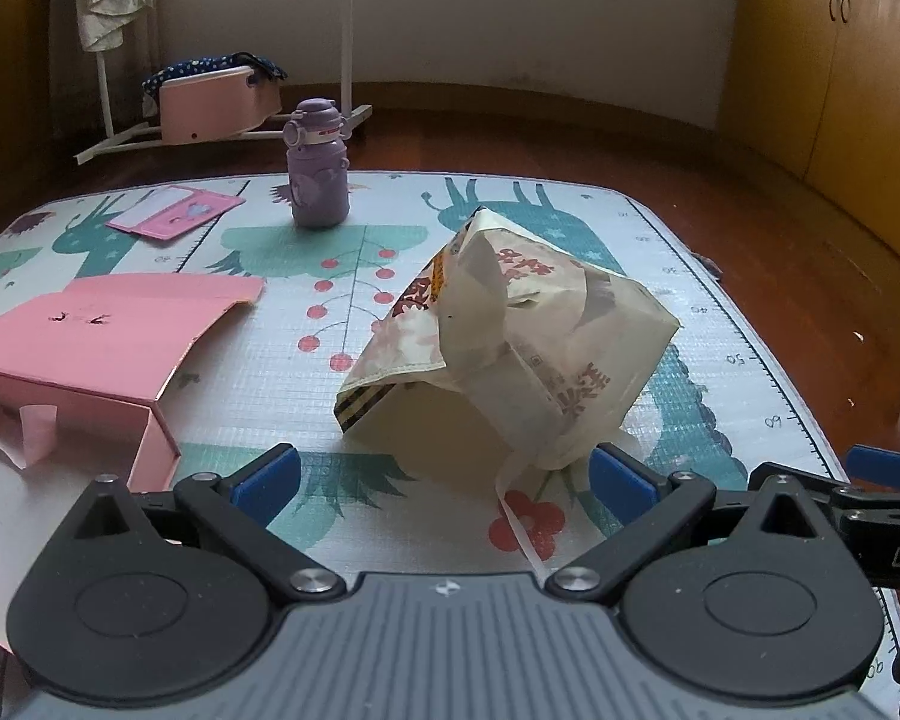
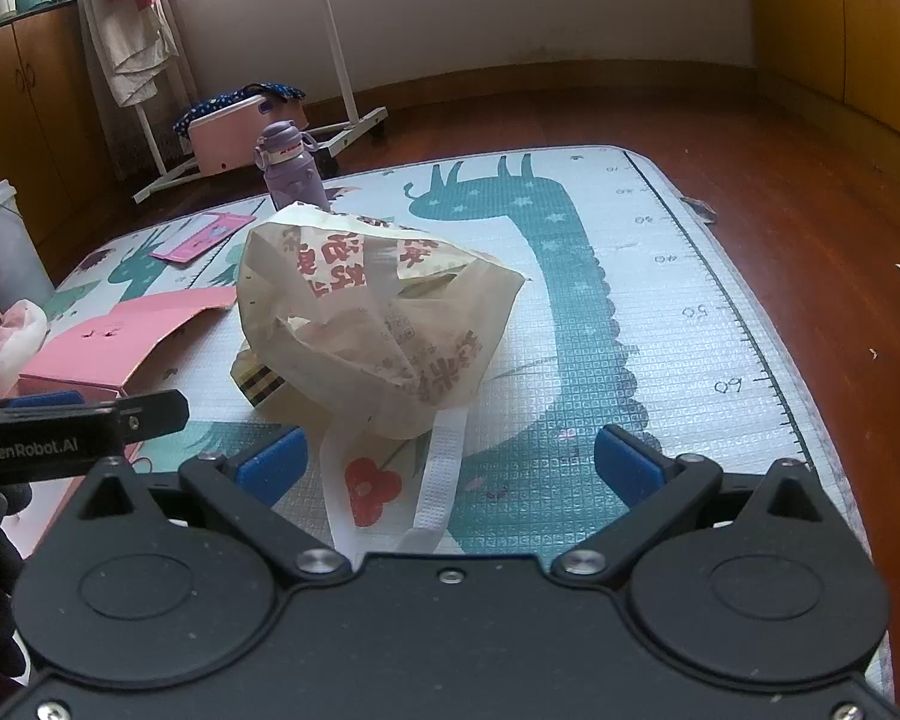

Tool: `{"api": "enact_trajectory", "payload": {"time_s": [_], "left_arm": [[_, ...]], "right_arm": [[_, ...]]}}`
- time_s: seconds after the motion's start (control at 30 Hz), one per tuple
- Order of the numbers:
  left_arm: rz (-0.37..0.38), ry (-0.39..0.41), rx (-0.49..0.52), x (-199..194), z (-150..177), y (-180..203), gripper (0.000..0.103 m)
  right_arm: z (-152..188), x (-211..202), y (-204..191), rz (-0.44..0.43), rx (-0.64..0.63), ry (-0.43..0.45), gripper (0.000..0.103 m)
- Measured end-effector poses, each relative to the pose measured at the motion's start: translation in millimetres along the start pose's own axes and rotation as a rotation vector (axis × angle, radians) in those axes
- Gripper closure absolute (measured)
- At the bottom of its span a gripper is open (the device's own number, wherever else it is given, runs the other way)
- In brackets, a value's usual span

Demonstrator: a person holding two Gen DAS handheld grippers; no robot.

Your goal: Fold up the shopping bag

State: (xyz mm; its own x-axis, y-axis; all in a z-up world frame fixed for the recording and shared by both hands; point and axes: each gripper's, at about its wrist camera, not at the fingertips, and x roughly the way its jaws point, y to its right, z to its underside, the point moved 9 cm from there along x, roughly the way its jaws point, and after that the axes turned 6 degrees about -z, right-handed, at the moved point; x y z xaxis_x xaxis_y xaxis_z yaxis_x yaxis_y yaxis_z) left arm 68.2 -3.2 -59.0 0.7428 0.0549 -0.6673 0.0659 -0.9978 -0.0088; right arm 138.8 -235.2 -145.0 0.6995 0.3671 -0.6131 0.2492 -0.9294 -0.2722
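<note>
A cream shopping bag (image 1: 510, 336) with red print lies crumpled in a loose heap on the play mat (image 1: 330, 312). Its white handle loop trails toward me. In the left wrist view my left gripper (image 1: 444, 480) stands wide open just short of the bag's near edge, nothing between the blue pads. The right wrist view shows the same bag (image 2: 378, 312) ahead of my right gripper (image 2: 450, 468), also wide open. The bag's white handle (image 2: 438, 480) lies on the mat between the right fingers, untouched by the pads. The left gripper's finger (image 2: 90, 414) shows at the left edge.
A purple water bottle (image 1: 318, 168) stands at the mat's far side. A flattened pink box (image 1: 102, 336) lies left of the bag, a small pink card (image 1: 174, 210) beyond it. A clothes rack (image 2: 342, 78) and pink bin (image 2: 234, 132) stand on the wooden floor behind.
</note>
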Motion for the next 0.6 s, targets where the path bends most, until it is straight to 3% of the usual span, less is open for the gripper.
{"api": "enact_trajectory", "payload": {"time_s": [0.13, 0.6], "left_arm": [[-0.032, 0.000, 0.026, 1, -1, 4, 0.000], [-0.007, -0.004, 0.002, -2, 0, 3, 0.000]], "right_arm": [[-1, -5, -5, 0.000, 0.003, -0.001, 0.000], [1, 4, 4, -0.010, -0.002, -0.001, 0.000]]}}
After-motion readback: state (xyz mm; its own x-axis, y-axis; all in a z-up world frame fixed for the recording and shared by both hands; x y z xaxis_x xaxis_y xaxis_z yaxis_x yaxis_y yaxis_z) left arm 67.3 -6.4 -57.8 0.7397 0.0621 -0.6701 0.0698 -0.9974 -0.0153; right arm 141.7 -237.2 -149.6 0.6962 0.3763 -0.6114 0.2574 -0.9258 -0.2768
